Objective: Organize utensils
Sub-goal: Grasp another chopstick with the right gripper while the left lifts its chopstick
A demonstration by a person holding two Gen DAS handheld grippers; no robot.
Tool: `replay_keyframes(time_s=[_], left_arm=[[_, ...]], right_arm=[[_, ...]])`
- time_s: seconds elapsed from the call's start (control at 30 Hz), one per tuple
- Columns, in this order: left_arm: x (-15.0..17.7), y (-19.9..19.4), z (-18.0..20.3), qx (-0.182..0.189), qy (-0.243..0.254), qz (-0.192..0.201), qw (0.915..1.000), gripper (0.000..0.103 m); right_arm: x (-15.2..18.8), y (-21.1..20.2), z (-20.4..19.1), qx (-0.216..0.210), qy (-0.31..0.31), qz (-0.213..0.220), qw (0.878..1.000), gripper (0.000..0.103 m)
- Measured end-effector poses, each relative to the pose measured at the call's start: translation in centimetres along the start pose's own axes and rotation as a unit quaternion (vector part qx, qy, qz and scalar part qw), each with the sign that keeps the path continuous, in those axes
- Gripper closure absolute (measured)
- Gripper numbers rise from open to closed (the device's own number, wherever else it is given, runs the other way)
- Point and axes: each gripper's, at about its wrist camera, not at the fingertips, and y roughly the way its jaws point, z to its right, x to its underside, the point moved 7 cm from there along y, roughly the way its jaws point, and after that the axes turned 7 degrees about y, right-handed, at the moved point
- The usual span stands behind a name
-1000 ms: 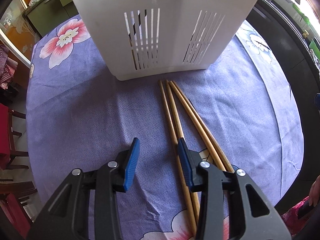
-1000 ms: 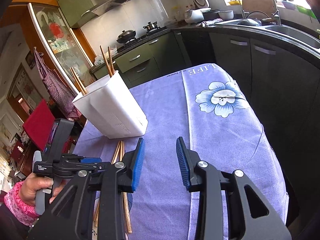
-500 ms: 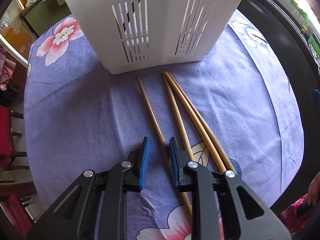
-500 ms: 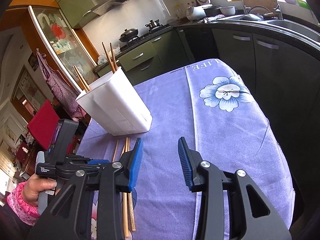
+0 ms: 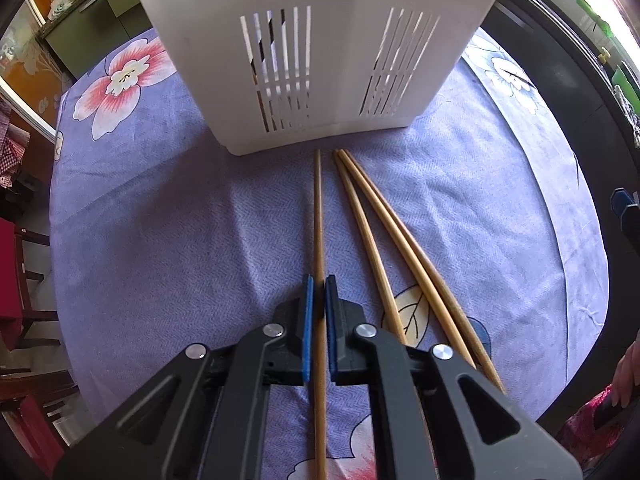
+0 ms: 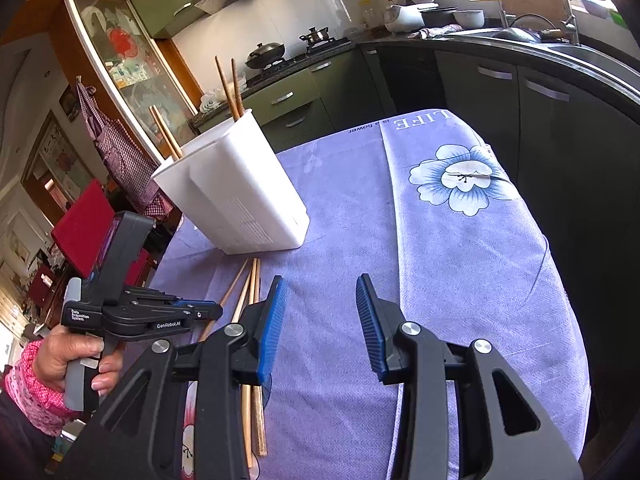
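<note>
The left claw (image 5: 319, 300) is held low and nearly level over the surface (image 5: 160, 220), its blue pads closed tight on a single chopstick (image 5: 318, 216) that points straight at the white utensil holder (image 5: 320, 60). Three loose chopsticks (image 5: 384, 232) lie just beside it on the purple flowered cloth. The right claw (image 6: 320, 328) hovers above the cloth with its jaws spread wide and nothing between them. In its view, the left hand (image 6: 76, 360) grips its tool's handle, and more chopsticks (image 6: 230, 88) stand in the holder.
</note>
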Motion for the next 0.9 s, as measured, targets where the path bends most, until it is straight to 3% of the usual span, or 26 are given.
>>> replay_keyframes(time_s=[0.27, 0.47, 0.63, 0.9], left_arm=[[1.4, -3.8, -1.1, -0.002, -0.009, 0.065, 0.9978, 0.097], [2.7, -7.1, -2.5, -0.014, -0.009, 0.129, 0.9915, 0.097], [3.9, -9.4, -2.6, -0.036, -0.004, 0.173, 0.9843, 0.097], [4.4, -9.7, -2.9, -0.037, -0.001, 0.191, 0.9808, 0.097]], right_arm=[[2.5, 4.8, -4.4, 0.012, -0.091, -0.06, 0.994, 0.066], [4.0, 9.4, -6.7, 0.044, -0.154, -0.103, 0.982, 0.066], [4.5, 11.4, -7.1, 0.067, -0.17, -0.118, 0.976, 0.066], [5.1, 12.9, -7.5, 0.095, -0.194, -0.134, 0.967, 0.066]])
